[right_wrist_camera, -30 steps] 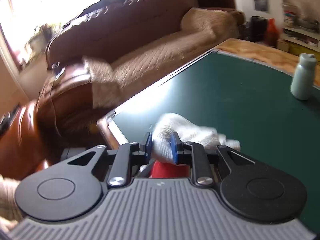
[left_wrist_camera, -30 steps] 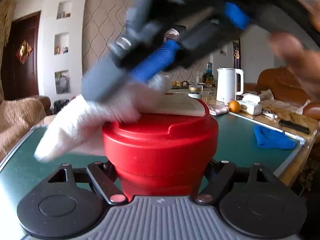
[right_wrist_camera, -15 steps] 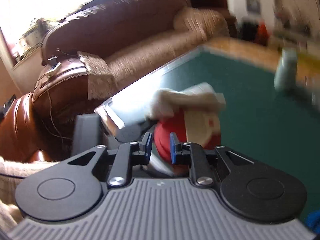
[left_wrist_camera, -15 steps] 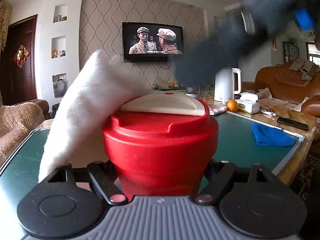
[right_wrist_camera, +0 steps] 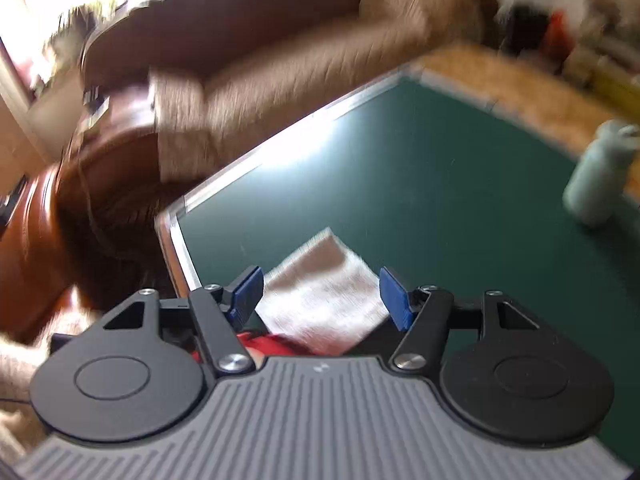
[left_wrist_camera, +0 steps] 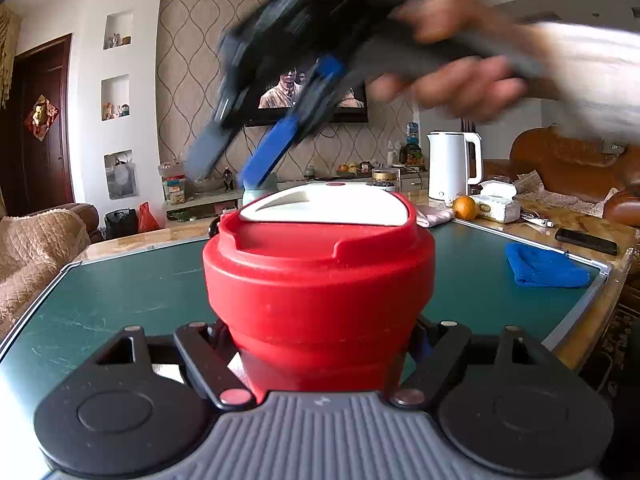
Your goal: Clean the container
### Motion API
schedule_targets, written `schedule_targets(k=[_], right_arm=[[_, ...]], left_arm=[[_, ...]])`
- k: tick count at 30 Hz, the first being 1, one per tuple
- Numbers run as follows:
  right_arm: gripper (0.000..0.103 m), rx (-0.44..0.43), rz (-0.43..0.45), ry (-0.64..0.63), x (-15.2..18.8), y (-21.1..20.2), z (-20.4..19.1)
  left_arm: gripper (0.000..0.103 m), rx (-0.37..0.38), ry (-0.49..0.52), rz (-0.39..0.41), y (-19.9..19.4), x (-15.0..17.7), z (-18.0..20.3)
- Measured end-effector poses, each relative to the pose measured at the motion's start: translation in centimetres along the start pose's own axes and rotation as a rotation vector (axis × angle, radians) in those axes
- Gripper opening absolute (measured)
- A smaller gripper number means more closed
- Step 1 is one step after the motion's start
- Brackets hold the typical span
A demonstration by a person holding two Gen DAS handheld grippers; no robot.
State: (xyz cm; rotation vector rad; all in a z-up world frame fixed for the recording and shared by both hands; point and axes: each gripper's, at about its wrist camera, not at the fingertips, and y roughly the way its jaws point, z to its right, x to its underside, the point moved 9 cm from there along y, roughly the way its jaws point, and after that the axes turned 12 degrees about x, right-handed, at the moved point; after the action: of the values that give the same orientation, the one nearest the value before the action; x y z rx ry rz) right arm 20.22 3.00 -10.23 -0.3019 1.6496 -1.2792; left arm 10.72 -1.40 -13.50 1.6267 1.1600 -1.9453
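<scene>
Jaws of the left gripper clamp the lower body of the red container, which stands upright on the near part of the green table, long axis vertical and white lid facing up. Jaws of the right gripper are spread wide and hold nothing, with the white cloth lying loose between and below them. Cleaning well likely calls for regripping the cloth firmly, then wiping lid and rim while the left grip stays steady.

A blue cloth lies on the green table, well apart from the white kettle and orange.
</scene>
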Motion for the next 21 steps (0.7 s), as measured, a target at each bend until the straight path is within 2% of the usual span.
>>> schedule_targets(k=[5,7,10,13,15,19,21], right_arm=[[0.072,-0.088,-0.205,-0.139,-2.4,7.1,2.3],[0.072,-0.125,-0.24,-0.222,-2.8,9.5,1.0],[0.072,-0.125,-0.248,-0.376,-2.1,12.0,-1.6],[0.072,-0.099,-0.211,-0.513,-0.6,12.7,-3.2],[0.074,-0.078,-0.172,-0.557,0.3,12.9,-3.8],[0.073,-0.094,-0.195,-0.475,0.7,13.0,-3.2],[0.066,-0.098,-0.203,-0.443,0.7,12.9,-3.0]], left_arm=[[0.082,-0.011,-0.025,0.003,-0.1,0.1,0.1],[0.082,-0.012,-0.03,0.001,0.0,0.1,0.1],[0.082,-0.003,-0.033,-0.003,0.1,-0.1,0.1],[0.082,0.005,-0.037,-0.001,0.2,-0.1,-0.1],[0.082,0.007,-0.038,0.001,0.2,-0.1,-0.1],[0.082,0.009,-0.042,0.008,0.2,-0.1,-0.2],[0.082,0.008,-0.044,0.008,0.2,-0.1,-0.2]])
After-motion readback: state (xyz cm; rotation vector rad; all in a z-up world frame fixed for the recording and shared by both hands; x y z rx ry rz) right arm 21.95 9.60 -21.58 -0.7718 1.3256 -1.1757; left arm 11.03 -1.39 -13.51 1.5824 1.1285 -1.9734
